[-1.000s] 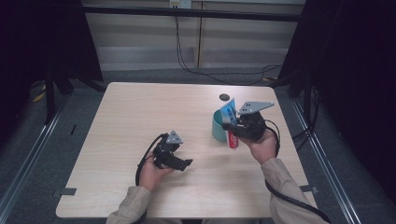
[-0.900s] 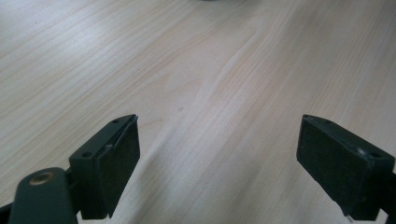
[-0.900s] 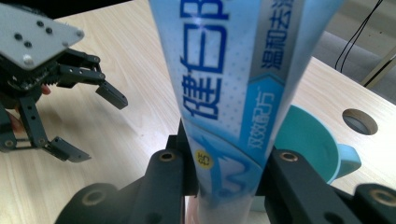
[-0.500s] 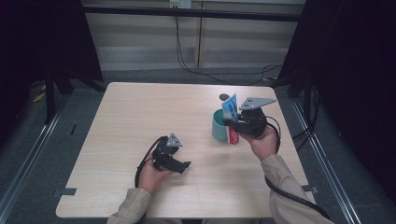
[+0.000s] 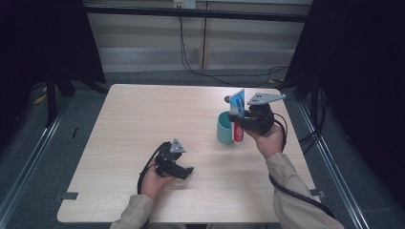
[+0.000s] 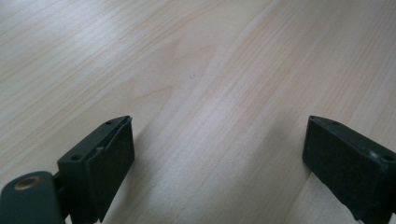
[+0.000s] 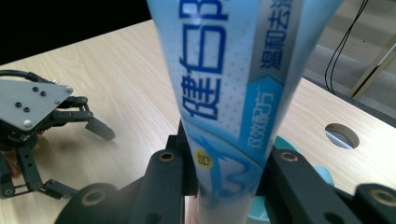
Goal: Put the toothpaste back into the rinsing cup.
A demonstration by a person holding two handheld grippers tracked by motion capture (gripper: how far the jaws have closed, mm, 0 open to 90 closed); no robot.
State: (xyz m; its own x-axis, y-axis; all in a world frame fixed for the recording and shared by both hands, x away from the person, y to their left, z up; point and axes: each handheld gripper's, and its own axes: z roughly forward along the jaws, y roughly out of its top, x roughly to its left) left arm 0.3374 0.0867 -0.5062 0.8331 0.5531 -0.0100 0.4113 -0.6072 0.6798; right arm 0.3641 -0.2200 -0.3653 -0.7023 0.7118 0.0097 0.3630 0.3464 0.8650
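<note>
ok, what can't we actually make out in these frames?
- Inside of the teal cup: high view, too small and side-on; right gripper view, the toothpaste tube and right gripper cover it.
- Tube's lower end: cut off by the bottom edge in the right gripper view, so cup contact can't be told.
- Dark round spot on the table: high view, too small to identify.
- Left gripper: body cut off, fingers apart.

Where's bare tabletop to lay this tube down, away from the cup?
Free: the table's far-left stretch beyond the left gripper, and the middle strip between it and the teal cup. Crowded: the right side, where the right gripper holds the toothpaste tube by the cup.
</note>
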